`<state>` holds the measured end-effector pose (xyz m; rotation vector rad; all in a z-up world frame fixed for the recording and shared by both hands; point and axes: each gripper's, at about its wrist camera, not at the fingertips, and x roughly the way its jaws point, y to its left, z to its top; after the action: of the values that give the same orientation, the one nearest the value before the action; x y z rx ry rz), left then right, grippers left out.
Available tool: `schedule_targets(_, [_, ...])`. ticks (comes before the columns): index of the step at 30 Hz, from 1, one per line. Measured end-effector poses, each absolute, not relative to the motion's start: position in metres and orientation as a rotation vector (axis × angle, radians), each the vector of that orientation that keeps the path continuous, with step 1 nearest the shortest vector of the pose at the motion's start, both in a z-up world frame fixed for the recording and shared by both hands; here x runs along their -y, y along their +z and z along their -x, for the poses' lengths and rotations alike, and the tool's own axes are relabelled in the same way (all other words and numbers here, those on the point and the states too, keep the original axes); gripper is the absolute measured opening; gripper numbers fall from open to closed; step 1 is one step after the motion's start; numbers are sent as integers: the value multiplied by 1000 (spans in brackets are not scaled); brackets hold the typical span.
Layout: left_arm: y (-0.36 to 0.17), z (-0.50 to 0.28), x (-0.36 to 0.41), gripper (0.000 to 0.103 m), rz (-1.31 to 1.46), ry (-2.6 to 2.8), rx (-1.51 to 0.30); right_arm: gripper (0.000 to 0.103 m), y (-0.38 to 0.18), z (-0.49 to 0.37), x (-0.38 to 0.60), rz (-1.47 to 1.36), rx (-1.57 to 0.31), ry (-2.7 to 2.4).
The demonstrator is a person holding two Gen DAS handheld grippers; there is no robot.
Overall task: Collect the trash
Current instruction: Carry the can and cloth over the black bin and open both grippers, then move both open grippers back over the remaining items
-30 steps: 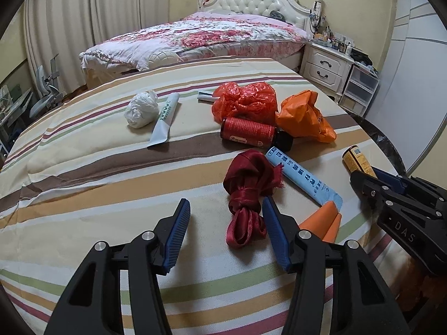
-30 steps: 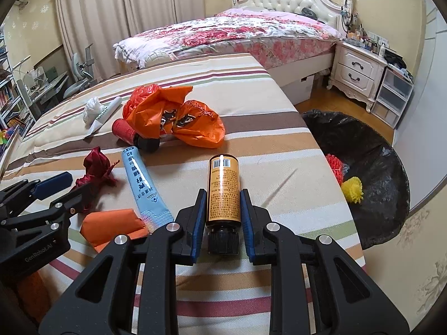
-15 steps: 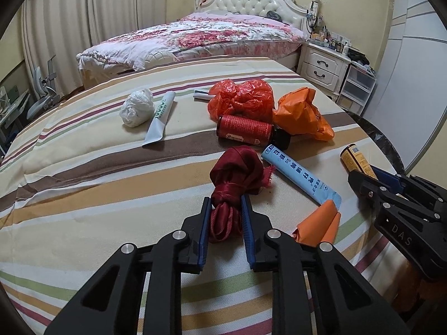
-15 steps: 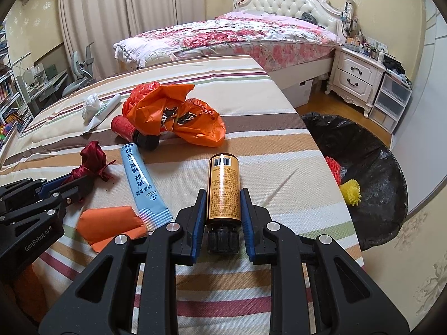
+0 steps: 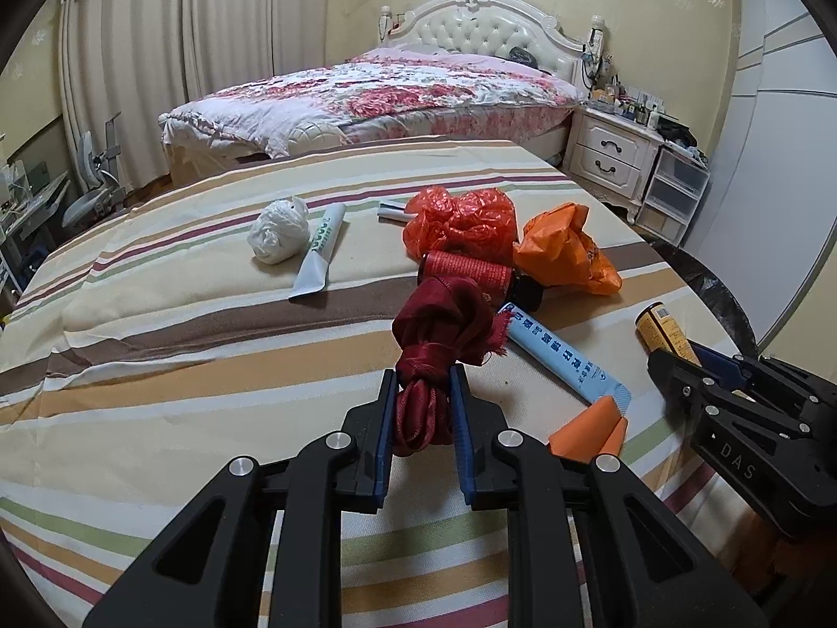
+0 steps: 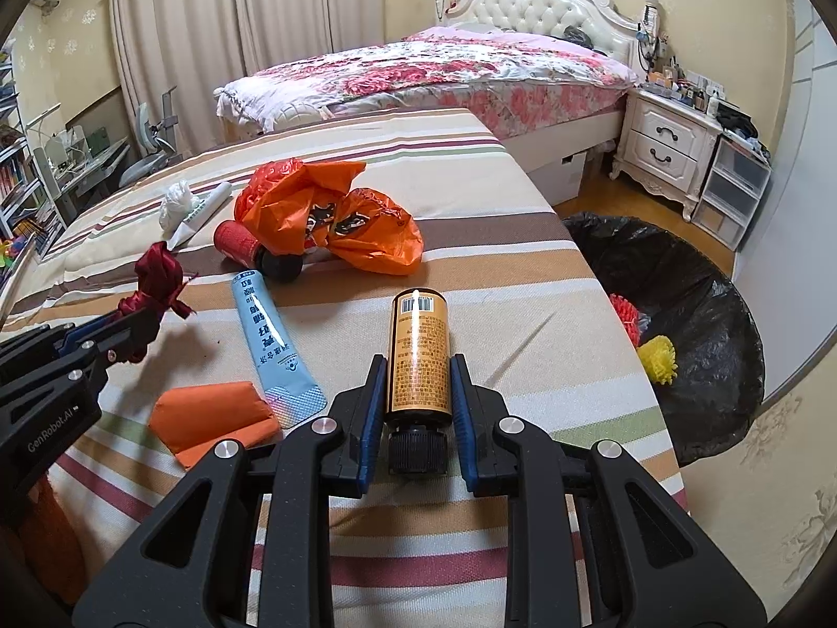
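Note:
My left gripper [image 5: 420,384] is shut on a knotted dark red cloth [image 5: 444,324], whose top bunch stands up past the blue pads. From the right wrist view the same cloth [image 6: 157,282] hangs in that gripper at the left. My right gripper [image 6: 417,371] is shut on an amber bottle [image 6: 418,350] with a black cap, lying on the striped sheet [image 6: 497,272]. Loose trash lies between them: a blue tube [image 6: 267,345], folded orange paper [image 6: 214,413], a red can [image 5: 465,272], orange plastic bags [image 6: 340,220], a white wad [image 5: 277,233] and a white-green tube [image 5: 319,251].
A black-lined trash bin [image 6: 680,303] stands on the floor right of the striped bed, holding red and yellow pompoms [image 6: 656,358]. A floral bed [image 6: 444,68] lies behind, a white nightstand [image 6: 664,141] and drawers to the right, a desk chair [image 5: 89,193] at the left.
The left gripper's jaws went from wide open beside the red cloth to closed around its lower knot, and the cloth now stands more upright. The right gripper kept still on the bottle.

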<state>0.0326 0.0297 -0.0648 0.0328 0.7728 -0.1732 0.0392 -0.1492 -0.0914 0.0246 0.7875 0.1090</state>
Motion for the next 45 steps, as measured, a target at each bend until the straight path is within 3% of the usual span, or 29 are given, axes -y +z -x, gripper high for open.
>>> schedule_targets(11, [-35,-35,-6,21,-54,-221,-688,23,-67,-32,175,-44,-723,55])
schedule_targets(22, [-19,-67,81,21,-108,-375,-664,23,-49,-43,255,-87,-674,-122])
schedule_targets(31, [-29,-95,156,21,-170,-462,-709,23,-61,-62,310,-144,-694,-211])
schedule_targets(43, [-56,-126,201,21,-234,-473,-758,24,-79,-85,339,-187,-719,-259])
schedule_targets(45, [-61,-131,206,26,-247,-466,-773,26,-83,-89,341,-189,-726,-260])
